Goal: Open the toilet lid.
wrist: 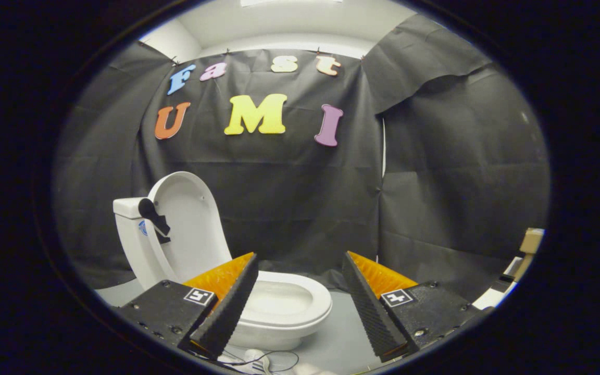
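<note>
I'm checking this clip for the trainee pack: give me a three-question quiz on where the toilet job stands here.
1. True or false: the toilet lid stands raised against the tank.
2. The gripper fingers are: A) shut on the lid, B) open and holding nothing, C) shut on the seat.
3. Fill in: beyond the fingers, the seat lies ____ on the bowl.

Key: 1 true. 2 B. 3 down.
</note>
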